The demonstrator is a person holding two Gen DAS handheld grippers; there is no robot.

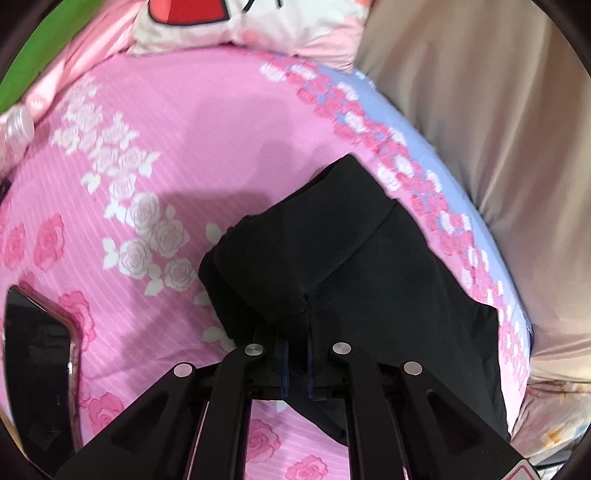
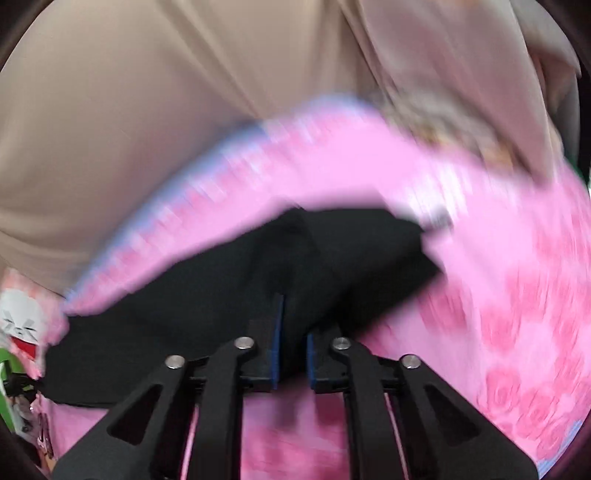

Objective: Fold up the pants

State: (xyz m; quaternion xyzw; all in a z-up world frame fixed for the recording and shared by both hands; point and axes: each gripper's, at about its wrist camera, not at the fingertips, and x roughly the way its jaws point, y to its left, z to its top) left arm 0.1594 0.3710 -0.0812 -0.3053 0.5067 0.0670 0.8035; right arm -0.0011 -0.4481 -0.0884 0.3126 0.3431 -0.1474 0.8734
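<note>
While both tools are pinching dark cloth on a bed, the left gripper (image 1: 297, 363) is closing its blue-padded jaws to a narrow slit on a bunched edge of the black pants (image 1: 332, 258), with fabric gathered into a fold right at the fingertips. Just beyond those tips, the garment is running away from the jaws and to the right, its broad band and seam lying toward the edge of the pink rose-print bedsheet (image 1: 184, 122). The right gripper (image 2: 293, 350) is likewise clamping the pants (image 2: 221, 295), its jaws standing slightly wider apart with black cloth filling the gap between them; that view is heavily blurred, so how the far edge is lying cannot be told. Judging from both views, the cloth is stretching between the two grips with its long axis crossways to the jaws, so the coming fold is likely turning on carrying both held edges over together. Left of the left gripper, a dark phone (image 1: 37, 369) is resting on the sheet, well apart from the pants. Farther off, a cartoon-print pillow (image 1: 240, 26) is sitting at the head of the bed, and beige fabric (image 1: 480, 129) is hanging beyond the sheet's right edge.
</note>
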